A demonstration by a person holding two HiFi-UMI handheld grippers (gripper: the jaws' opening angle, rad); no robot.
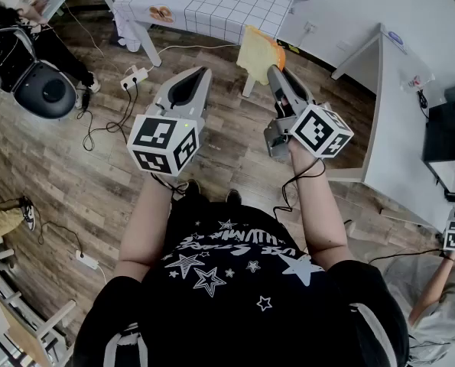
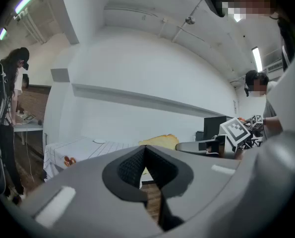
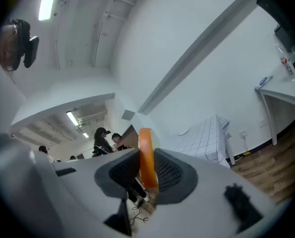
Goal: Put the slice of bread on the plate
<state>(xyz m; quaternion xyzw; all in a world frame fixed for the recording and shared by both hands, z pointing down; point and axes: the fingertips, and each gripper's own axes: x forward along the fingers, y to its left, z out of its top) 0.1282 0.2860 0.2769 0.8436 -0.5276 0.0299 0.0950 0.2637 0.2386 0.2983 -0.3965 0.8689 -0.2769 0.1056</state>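
- Bright, even indoor light came from ceiling tubes (image 3: 47, 1).
- Shadows on the wooden floor (image 1: 51, 167) were faint and soft.
- Both gripper views curved strongly, darkening at their rounded edges.

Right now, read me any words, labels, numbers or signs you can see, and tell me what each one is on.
Nothing is clear enough to quote.
Black T-shirt: white lettering among stars, upside down, blurred, unreadable.
White side table: blue oval label, too small to read.
Cubes on the left hand-held gripper and right hand-held gripper: square black-and-white markers, no words.
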